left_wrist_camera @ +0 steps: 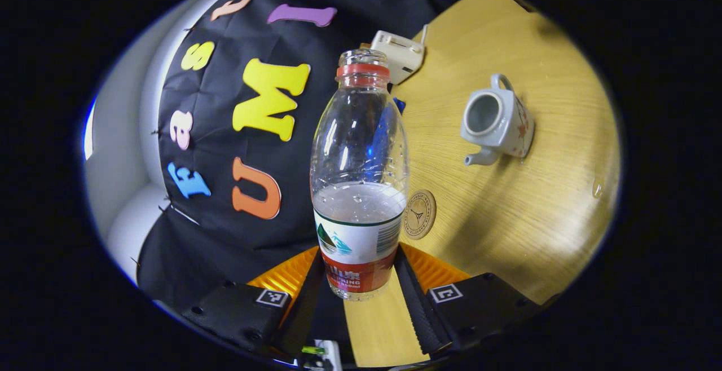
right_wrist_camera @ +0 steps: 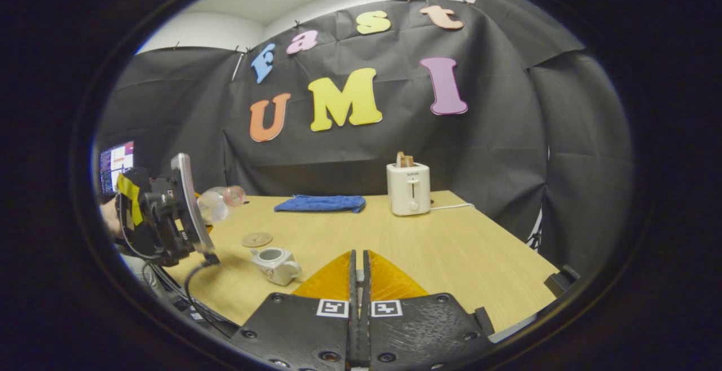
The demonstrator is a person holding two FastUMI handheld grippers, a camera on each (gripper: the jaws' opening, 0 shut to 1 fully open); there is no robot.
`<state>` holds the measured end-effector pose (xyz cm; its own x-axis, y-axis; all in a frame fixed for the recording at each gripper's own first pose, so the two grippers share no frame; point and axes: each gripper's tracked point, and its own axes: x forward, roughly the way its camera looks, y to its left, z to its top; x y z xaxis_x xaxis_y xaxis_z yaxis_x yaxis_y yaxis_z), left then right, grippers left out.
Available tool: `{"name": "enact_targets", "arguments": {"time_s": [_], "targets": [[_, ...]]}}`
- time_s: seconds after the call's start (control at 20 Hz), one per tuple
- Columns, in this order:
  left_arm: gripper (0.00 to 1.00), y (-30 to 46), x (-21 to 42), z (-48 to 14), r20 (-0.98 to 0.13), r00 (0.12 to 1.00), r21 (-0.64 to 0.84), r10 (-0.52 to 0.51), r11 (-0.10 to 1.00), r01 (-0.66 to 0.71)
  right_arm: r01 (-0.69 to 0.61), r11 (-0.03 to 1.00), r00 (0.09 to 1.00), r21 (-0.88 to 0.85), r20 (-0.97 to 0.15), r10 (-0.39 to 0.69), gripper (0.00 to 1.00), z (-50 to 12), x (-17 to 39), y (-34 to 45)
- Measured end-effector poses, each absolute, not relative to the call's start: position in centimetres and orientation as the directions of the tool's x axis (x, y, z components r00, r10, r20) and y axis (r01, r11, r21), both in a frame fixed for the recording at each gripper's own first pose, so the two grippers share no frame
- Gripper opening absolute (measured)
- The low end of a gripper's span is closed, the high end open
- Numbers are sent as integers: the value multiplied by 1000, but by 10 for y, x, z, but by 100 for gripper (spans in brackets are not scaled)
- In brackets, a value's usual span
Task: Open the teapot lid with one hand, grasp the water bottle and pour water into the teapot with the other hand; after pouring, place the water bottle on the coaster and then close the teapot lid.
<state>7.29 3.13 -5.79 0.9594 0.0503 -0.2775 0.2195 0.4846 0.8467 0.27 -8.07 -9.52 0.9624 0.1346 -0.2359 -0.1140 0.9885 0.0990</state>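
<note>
Bottle (left_wrist_camera: 359, 179), uncapped and partly filled, sits clamped at its labelled lower body between both fingers of the left gripper (left_wrist_camera: 361, 281); in the right gripper view we see it tilted above the table (right_wrist_camera: 451, 241). We observe the teapot (left_wrist_camera: 496, 120) standing on the table with no lid on its opening, and the coaster (left_wrist_camera: 419, 214) lying flat nearby. We find the right gripper (right_wrist_camera: 359, 266) with jaws closed together, holding nothing.

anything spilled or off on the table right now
A small clear drop, likely spilled water, lies on the table, apart from the open teapot. The left tool holds the uncapped bottle, a likely source.
</note>
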Motion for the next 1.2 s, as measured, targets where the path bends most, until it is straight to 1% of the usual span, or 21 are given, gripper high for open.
{"name": "enact_targets", "arguments": {"time_s": [0.1, 0.2, 0.3, 0.4, 0.45, 0.65, 0.9, 1.0, 1.2], "targets": [[75, 40, 73, -56, -287, 957, 736, 41, 649, 193, -120, 988, 964, 94, -228, 139, 0, -88, 2, -75], [76, 45, 63, -56, -282, 959, 585, 20, 796, 156, -131, 988, 964, 86, -223, 148, 0, -85, 2, -67], [76, 42, 58, -50, -255, 967, 414, -11, 902, 119, -136, 988, 964, 79, -221, 151, 0, -82, 1, -64], [76, 34, 57, -49, -249, 967, 254, -57, 959, 122, -141, 987, 963, 71, -222, 154, 0, -81, 2, -59], [76, 28, 57, -51, -247, 966, 205, -77, 970, 130, -144, 987, 962, 66, -222, 155, 0, -80, 2, -57], [76, 14, 66, -60, -221, 966, 85, -132, 984, 154, -147, 988, 963, 45, -222, 154, 0, -78, 2, -52], [76, 1, 105, -65, -167, 964, 1, -208, 977, 211, -126, 991, 965, 39, -227, 132, 0, -81, 4, -57], [76, 7, 126, -75, -178, 960, -46, -217, 976, 212, -111, 993, 965, 34, -235, 116, 0, -86, 4, -63], [77, 13, 158, -98, -243, 943, -105, -229, 972, 209, -85, 996, 963, 32, -254, 90, 0, -95, 8, -73]]}}
